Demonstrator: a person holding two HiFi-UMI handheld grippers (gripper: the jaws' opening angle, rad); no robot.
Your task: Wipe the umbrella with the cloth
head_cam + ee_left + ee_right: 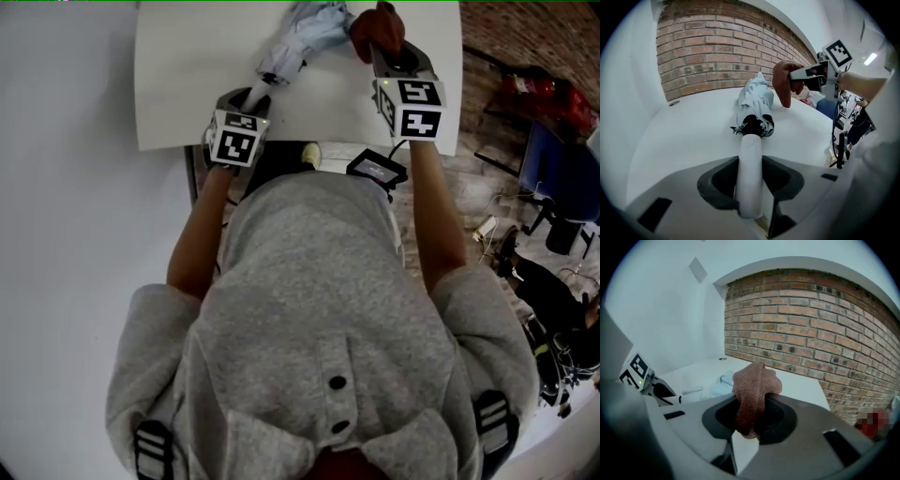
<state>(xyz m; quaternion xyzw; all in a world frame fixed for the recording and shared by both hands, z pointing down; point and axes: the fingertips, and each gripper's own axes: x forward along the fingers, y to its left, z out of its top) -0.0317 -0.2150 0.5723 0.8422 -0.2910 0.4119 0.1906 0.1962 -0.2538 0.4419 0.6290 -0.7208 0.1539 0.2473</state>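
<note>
1. Jaws of the left gripper [750, 180] are closed on the white handle [750, 154] of the folded umbrella [755, 96]. It lies on the desk [689, 126] and points toward the brick wall [717, 51]. Only the handle's end is held, so I judge that a sideways push could swivel the umbrella or roll the round handle in the grip.
2. From the right gripper view, the right gripper [752, 416] has its jaws pinched on a bunched brown cloth [752, 385], with a wad above them and a short tail below. Little of the cloth looks trapped, so dragging it over creased fabric might tug it free.
3. From the head view, the umbrella runs from the desk's near edge toward its far edge. The cloth sits just beside the far end, on the right. Whether the two touch cannot be told. A hard stroke away from the handle could shove the umbrella toward the far edge, and one against the folds could bunch them.
</note>
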